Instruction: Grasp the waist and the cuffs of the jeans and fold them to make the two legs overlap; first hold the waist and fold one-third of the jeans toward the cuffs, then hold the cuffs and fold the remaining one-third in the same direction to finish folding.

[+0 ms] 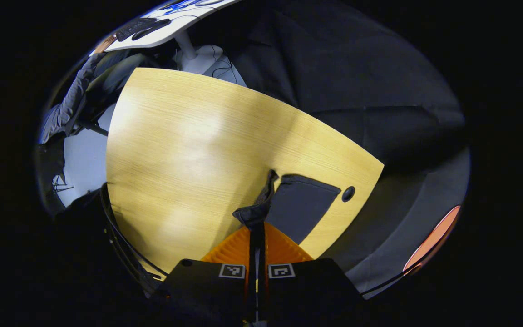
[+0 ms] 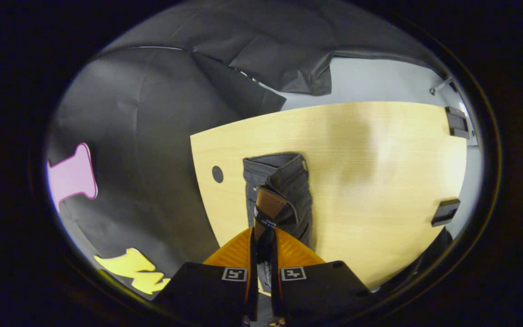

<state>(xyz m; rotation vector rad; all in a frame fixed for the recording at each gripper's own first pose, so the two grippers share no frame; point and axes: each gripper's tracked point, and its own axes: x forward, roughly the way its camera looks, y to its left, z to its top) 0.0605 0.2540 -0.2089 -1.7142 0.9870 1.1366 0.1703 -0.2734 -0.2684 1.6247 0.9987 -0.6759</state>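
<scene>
Jeans [image 2: 284, 190] lie on the wooden table [image 2: 379, 181] near its edge. Left gripper [image 1: 257, 222] is clamped on a lifted fabric fold; right gripper [image 2: 263, 231] is clamped on the waistband, both angled downward.

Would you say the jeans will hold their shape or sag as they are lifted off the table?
Probably sag: in the left gripper view the jeans droop in a limp fold from the left tool. In the right gripper view the fabric bunches and creases at the right tool, so it likely trails across the table.
</scene>
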